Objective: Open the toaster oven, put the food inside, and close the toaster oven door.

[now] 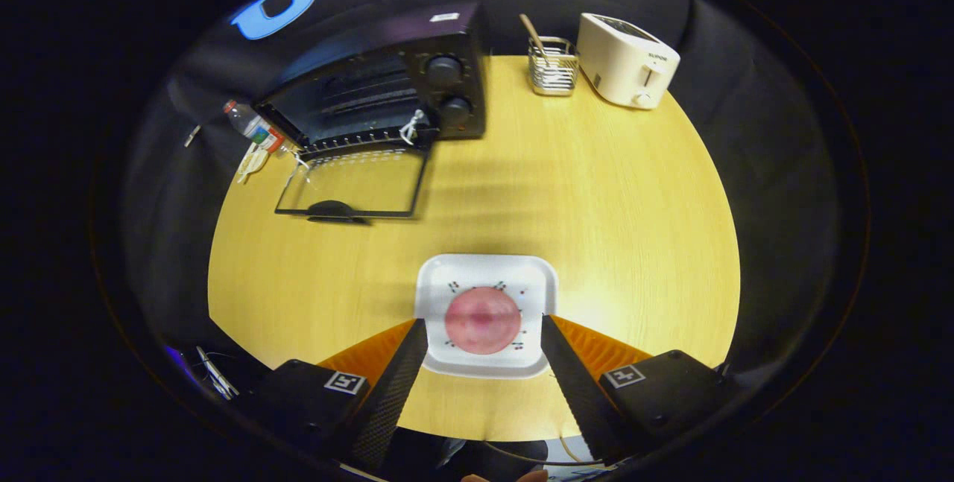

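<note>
The gripper (483,333) hangs above the near side of the counter (596,191), pointing down and forward, jaws spread wide with nothing between them touched. Between the fingers lies a white plate (440,288) carrying a round pink piece of food (482,320). Well beyond, the black toaster oven (387,80) stands with its glass door (350,188) dropped flat open.

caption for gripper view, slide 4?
Open gripper straddles pink food on white plate; toaster oven door already down.
</note>
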